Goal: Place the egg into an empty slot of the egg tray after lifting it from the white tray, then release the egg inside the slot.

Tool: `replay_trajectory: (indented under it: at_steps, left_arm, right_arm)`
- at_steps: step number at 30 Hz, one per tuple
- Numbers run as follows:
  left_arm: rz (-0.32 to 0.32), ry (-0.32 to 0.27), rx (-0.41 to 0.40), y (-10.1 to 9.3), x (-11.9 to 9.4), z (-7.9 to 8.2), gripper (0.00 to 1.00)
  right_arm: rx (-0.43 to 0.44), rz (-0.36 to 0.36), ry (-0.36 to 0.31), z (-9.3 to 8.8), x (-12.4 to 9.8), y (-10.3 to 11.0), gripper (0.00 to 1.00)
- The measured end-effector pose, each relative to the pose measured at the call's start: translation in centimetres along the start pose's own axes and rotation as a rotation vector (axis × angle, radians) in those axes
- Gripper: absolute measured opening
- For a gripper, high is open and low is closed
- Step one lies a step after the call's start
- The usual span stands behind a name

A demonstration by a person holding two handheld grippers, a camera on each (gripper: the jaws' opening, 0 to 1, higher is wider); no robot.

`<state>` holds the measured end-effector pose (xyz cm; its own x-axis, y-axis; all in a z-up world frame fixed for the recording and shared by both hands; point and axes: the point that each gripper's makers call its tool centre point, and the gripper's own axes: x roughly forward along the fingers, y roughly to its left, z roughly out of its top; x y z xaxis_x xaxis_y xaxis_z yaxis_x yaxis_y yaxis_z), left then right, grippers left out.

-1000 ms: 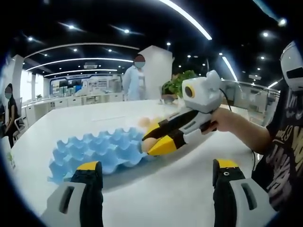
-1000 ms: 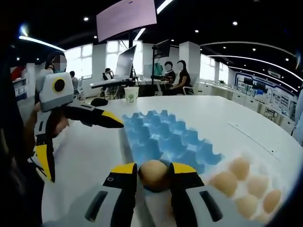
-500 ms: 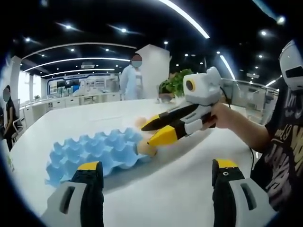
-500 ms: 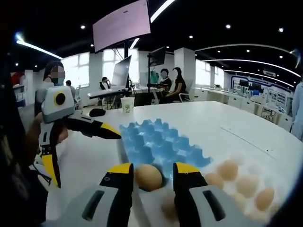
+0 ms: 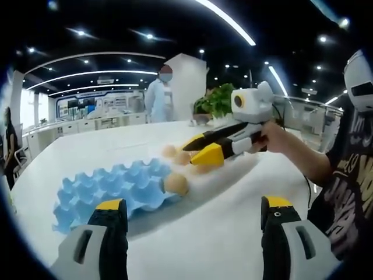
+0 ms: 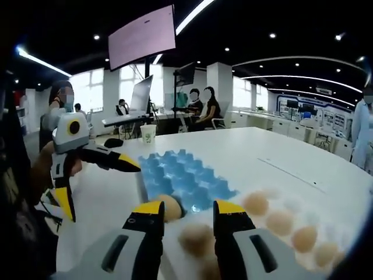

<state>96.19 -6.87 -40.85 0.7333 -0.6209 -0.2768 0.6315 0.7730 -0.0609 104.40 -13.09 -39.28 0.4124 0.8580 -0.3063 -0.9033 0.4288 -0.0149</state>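
Right gripper [image 6: 185, 214] jaws now apart, backed off blue egg tray [image 6: 178, 175]; 1 s ago clamped on egg [image 5: 175, 184]. Egg now sits in near corner slot, just left of left jaw tip. Release looks done. Left gripper [image 5: 189, 204] jaws apart, empty. White tray [image 6: 291, 224] eggs ahead-right of jaws.

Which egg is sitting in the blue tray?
The egg at the near corner of the blue egg tray is the one. The other eggs sit in the white tray beside it.
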Motion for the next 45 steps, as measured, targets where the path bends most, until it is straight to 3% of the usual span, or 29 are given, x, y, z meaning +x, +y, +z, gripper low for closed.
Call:
replay_trajectory:
  at_steps: [33,45]
  left_arm:
    - [-0.042,0.029,0.018,-1.7,1.6,0.1,0.98]
    - [-0.036,0.028,0.020,-1.8,1.6,0.4,0.98]
  right_arm:
    - [0.067,-0.192,-0.030,-2.0,-7.0,-5.5,0.35]
    - [0.096,-0.230,-0.044,-2.6,-8.8,-6.9,0.36]
